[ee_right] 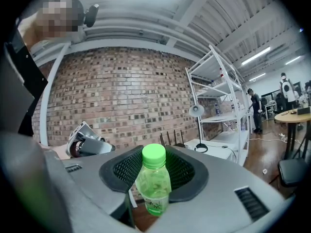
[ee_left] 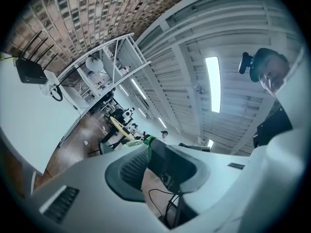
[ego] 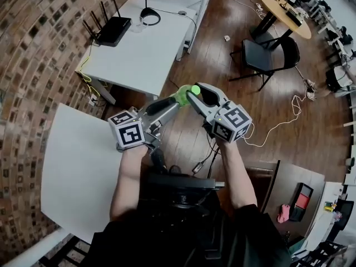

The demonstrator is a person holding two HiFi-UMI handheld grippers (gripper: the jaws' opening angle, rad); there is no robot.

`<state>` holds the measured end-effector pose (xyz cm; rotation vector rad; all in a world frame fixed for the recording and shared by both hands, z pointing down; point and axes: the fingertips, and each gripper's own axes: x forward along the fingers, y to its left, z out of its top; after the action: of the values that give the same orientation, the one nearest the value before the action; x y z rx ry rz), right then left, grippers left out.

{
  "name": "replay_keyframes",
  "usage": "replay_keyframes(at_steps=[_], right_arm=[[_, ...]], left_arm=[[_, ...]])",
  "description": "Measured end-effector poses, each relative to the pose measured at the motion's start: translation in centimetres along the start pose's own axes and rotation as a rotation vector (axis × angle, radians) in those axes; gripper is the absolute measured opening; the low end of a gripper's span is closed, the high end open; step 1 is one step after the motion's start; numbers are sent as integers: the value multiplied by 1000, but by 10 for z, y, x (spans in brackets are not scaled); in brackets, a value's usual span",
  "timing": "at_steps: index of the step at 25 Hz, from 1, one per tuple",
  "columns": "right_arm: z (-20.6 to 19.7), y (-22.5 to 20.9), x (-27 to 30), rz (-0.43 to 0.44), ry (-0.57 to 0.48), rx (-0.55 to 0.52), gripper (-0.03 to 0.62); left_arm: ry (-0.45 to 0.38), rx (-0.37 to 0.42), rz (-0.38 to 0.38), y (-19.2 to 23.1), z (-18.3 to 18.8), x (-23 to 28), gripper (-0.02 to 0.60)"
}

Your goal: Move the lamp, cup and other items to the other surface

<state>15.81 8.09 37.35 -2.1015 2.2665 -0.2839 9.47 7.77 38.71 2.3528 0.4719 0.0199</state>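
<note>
A green bottle (ee_right: 154, 181) with a bright green cap stands upright between the pads of my right gripper (ee_right: 154, 166), which is shut on it. In the head view the bottle (ego: 187, 92) hangs over the wooden floor between two white tables, in my right gripper (ego: 196, 95). My left gripper (ego: 169, 102) points at the bottle from the left, its jaws together and holding nothing; its own view shows only a sliver of the bottle (ee_left: 148, 141) past the tips. A white lamp (ee_right: 197, 111) and a black router (ego: 111, 31) stand on the far table (ego: 139, 54).
The near white table (ego: 78, 171) lies at my left along the brick wall. A black folding chair (ego: 266, 54), a round wooden table (ego: 285, 11) and loose cables (ego: 278, 124) occupy the floor to the right. A white shelf rack (ee_right: 221, 106) stands behind the far table.
</note>
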Motion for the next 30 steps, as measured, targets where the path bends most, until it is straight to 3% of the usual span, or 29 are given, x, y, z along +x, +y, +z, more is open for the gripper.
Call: replay_keyframes(at_steps=[8,17,24,30], right_arm=[[1,-26,40,-73,17,1,179],[-5,-43,61,-115,32,14,179],[-4,-72,75,-97,23,33,179],[5,-129,85,-39,5,31,179]], left_arm=[[17,-40,-64,44,27,8,150],[29,-77,-74,72,37,8,150],[28,-69,-46,95,48,26,150],[20,-48,13,122,63,70,150]])
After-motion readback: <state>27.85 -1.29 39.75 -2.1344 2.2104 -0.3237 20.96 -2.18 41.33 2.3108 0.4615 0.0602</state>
